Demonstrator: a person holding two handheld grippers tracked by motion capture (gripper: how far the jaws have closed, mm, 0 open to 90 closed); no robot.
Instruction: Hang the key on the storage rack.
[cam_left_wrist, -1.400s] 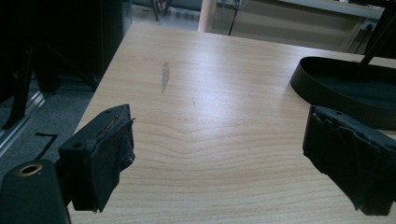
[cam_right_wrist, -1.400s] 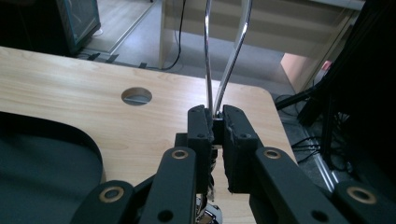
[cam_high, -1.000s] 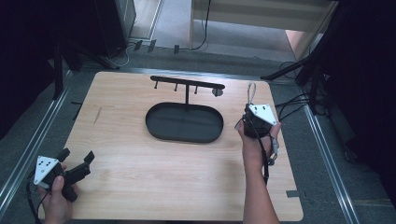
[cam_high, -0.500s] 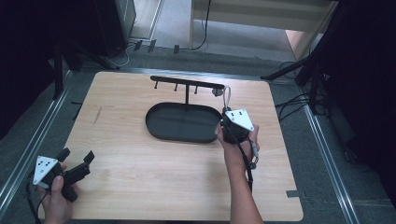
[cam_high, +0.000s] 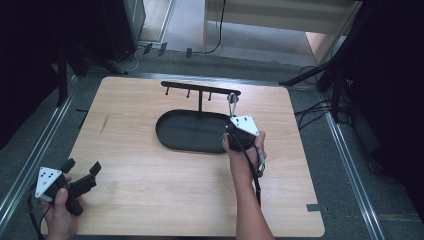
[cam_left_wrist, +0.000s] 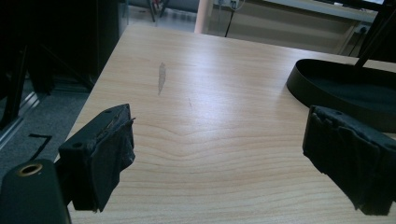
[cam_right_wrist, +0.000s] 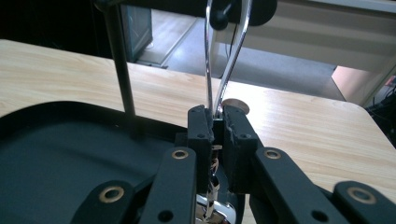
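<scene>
Left gripper (cam_high: 80, 175) idling at near-left table (cam_high: 150, 200) edge, jaws spread wide, holding nothing. Right gripper (cam_right_wrist: 216, 122) now moved in over tray (cam_high: 175, 135) rim, clamping metal loop (cam_right_wrist: 224, 60). Loop top reaching rack (cam_high: 200, 90) end peg (cam_right_wrist: 219, 14); probably hanging it there.

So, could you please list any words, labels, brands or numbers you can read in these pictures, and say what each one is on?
None can be read.
The black tray, the rack, the wooden table and both grippers, left and right, bear no print or label that I can see.
</scene>
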